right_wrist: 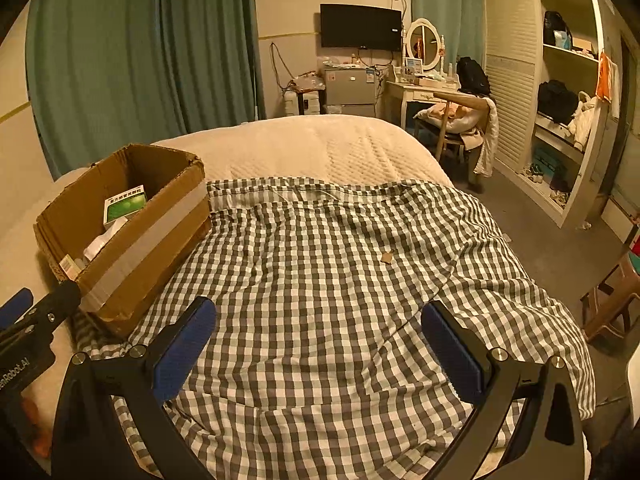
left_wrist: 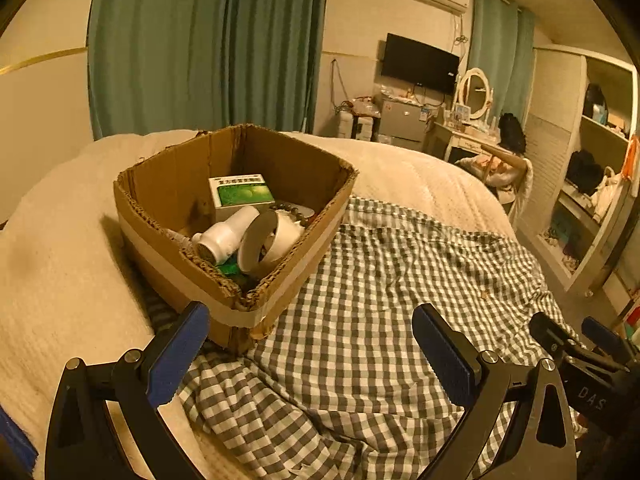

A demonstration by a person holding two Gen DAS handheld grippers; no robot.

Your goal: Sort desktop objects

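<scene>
A torn cardboard box [left_wrist: 168, 188] sits on the bed, at the left edge of a grey checked cloth [left_wrist: 384, 280]. Inside it lie a green-and-white carton [left_wrist: 242, 192], a white bottle [left_wrist: 226, 236], a white tape roll [left_wrist: 264, 246] and dark beads [left_wrist: 290, 212]. My left gripper [left_wrist: 312, 344] hovers just in front of the box, open and holding nothing. My right gripper [right_wrist: 320, 340] is open over the checked cloth [right_wrist: 340, 264], with the box [right_wrist: 148, 240] to its left. A small brown scrap [right_wrist: 386, 257] lies on the cloth.
A cream quilt [right_wrist: 304, 148] covers the bed beyond the cloth. To the right stand a chair with clothes [right_wrist: 460, 120], a dressing table with a mirror [right_wrist: 424, 44], open shelves [right_wrist: 560, 112] and a wooden stool [right_wrist: 616, 300]. Green curtains [left_wrist: 200, 44] hang behind.
</scene>
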